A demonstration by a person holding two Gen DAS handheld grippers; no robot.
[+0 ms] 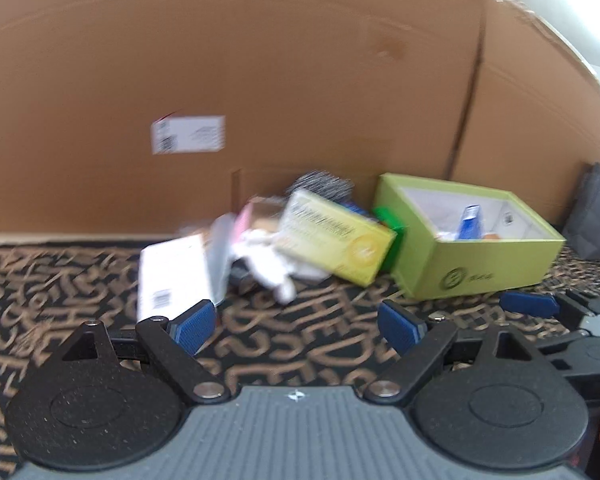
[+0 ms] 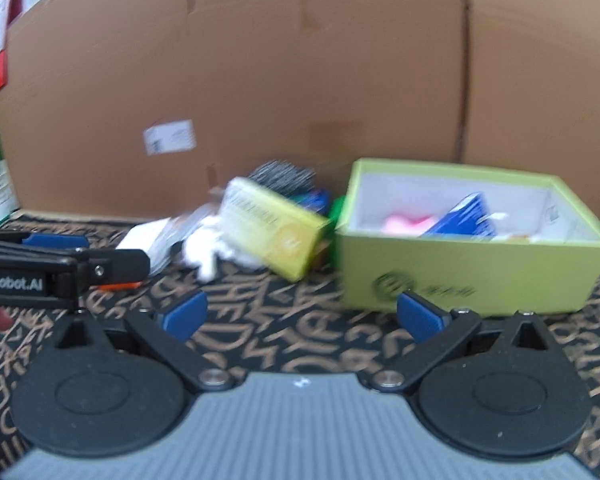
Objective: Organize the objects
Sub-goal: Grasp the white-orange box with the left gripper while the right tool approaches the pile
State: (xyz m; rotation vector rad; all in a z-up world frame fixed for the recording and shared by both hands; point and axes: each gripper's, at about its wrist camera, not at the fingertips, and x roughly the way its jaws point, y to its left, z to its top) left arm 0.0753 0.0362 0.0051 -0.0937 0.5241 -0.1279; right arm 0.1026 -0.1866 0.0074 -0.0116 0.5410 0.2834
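Both grippers hang over a dark cloth patterned with tan letters [image 1: 300, 320], the left gripper [image 1: 298, 326] and the right gripper [image 2: 300, 316] each with blue pads spread wide and nothing between them. Ahead, against a large cardboard wall [image 1: 260, 80], lies a blurred heap — a yellow-green carton [image 1: 336, 240] tilted on top, a white packet [image 1: 172, 272] at its left, crumpled white stuff and something dark and bristly behind. Just right of the heap stands an open lime-green box [image 2: 472, 268] — inside it a blue packet [image 2: 460, 216] and something pink [image 2: 404, 224].
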